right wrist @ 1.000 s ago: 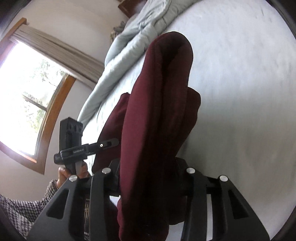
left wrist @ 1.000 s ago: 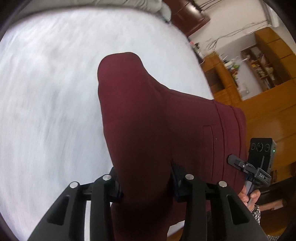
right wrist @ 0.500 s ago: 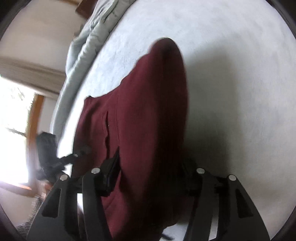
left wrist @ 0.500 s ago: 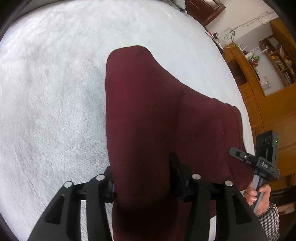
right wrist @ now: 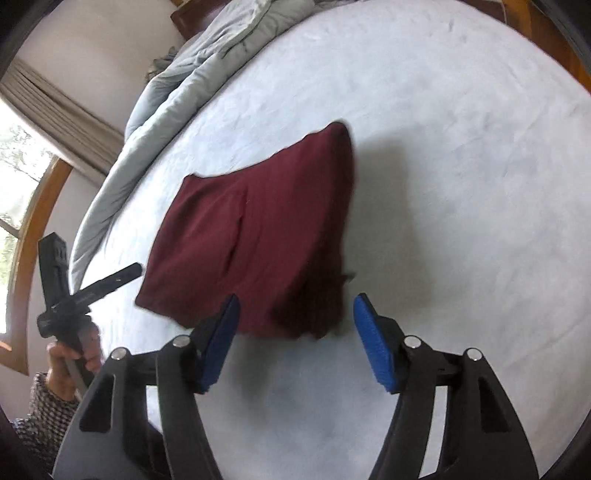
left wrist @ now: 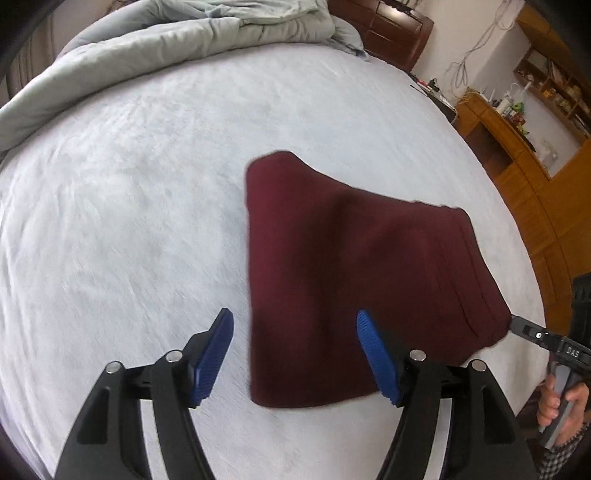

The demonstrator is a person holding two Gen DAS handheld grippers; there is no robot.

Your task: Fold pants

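Letting go is right: both the left tool (left wrist: 293, 352) and right tool (right wrist: 295, 341), just opening, spread empty. Pat the pants (left wrist: 354, 273) flat on the bed (left wrist: 147, 206).

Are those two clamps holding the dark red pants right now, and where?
No. The pants lie loose on the bed; the left hand-held gripper and right hand-held gripper stand open, jaws having just moved.

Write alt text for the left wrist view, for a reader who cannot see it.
Folded dark red pants lie flat on a pale bed, released. The left gripper hangs over their near edge, its jaws having just been opening, blue pads clear of the cloth. A grey quilt is bunched at the far end; the right gripper shows at the right edge.
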